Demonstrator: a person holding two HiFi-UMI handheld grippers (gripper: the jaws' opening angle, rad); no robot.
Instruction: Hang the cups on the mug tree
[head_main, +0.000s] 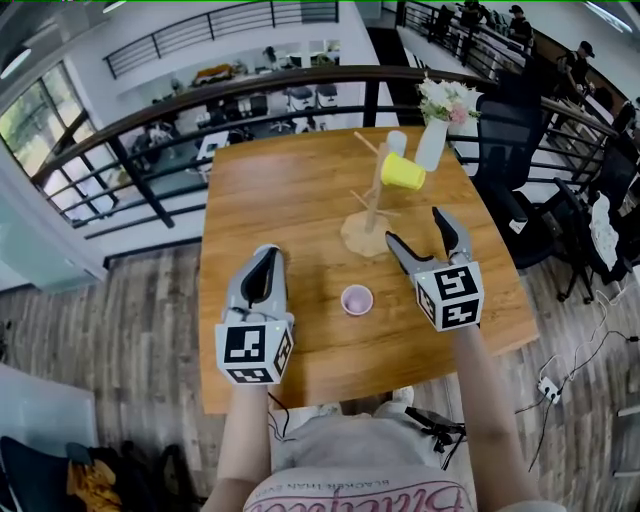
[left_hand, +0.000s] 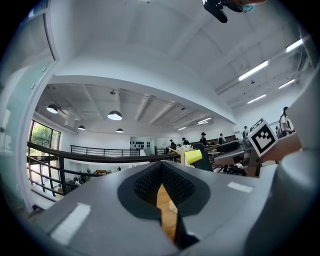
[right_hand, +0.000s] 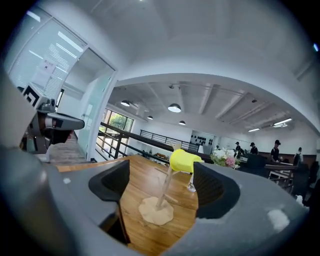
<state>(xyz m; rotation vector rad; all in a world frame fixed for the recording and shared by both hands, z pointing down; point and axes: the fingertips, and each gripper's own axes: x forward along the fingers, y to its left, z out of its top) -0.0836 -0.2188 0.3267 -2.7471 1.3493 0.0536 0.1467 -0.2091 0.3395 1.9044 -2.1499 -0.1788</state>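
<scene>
On the wooden table stands a wooden mug tree with a yellow cup hung on a right-hand peg and a pale cup near its top. A pink cup sits upright on the table between my two grippers. My left gripper is at the near left, shut and holding nothing. My right gripper is open just right of the tree's base. In the right gripper view, the mug tree and yellow cup show between the open, empty jaws of my right gripper. In the left gripper view, my left gripper shows only a thin slit, with the yellow cup beyond.
A white vase of flowers stands at the table's far right corner. Black office chairs crowd the right side. A black railing runs behind the table's far edge, with a drop beyond. A cable and plug lie on the floor at the right.
</scene>
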